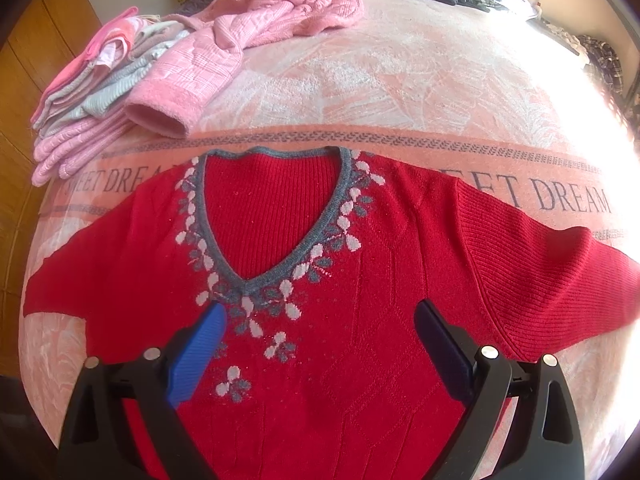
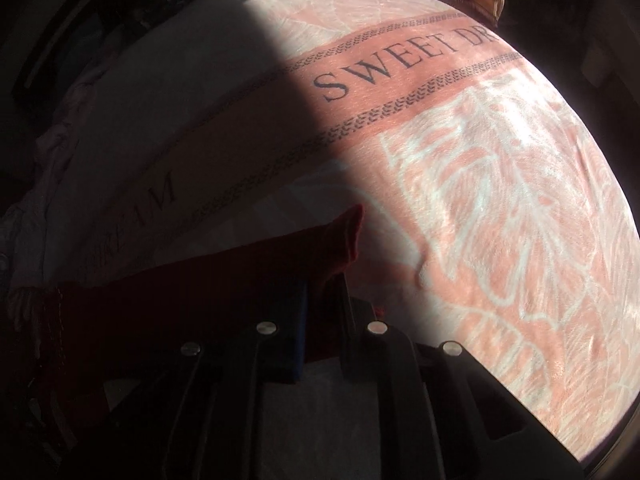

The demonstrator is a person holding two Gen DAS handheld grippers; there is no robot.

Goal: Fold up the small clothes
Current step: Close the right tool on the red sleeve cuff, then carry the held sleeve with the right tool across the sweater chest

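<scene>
In the left wrist view a red sweater [image 1: 360, 280] lies spread flat, front up, on a pink blanket [image 1: 400, 80] printed with the words "SWEET DREAM", which covers a bed. Its grey V-neck collar [image 1: 276, 216] is edged with white and grey leaf shapes, and both sleeves stretch out to the sides. The left gripper [image 1: 320, 324] hangs over the chest of the sweater with its blue-padded fingers [image 1: 200, 352] spread wide apart; nothing lies between them, and whether the tips touch the knit cannot be told. At the far left edge of the blanket sits a stack of folded clothes [image 1: 92, 96] in pink, grey and white, with a crumpled pink jacket [image 1: 248, 28] beside it, one cuff lying toward the sweater. In the right wrist view, much of it in deep shadow, the right gripper [image 2: 324, 280] has its fingers [image 2: 298, 300] drawn close together and pinching the end of the sweater's red sleeve [image 2: 336, 240], whose cuff sticks up past the fingertips. The sleeve runs off to the left in shadow, and the sunlit blanket with its leaf pattern fills the right side.
</scene>
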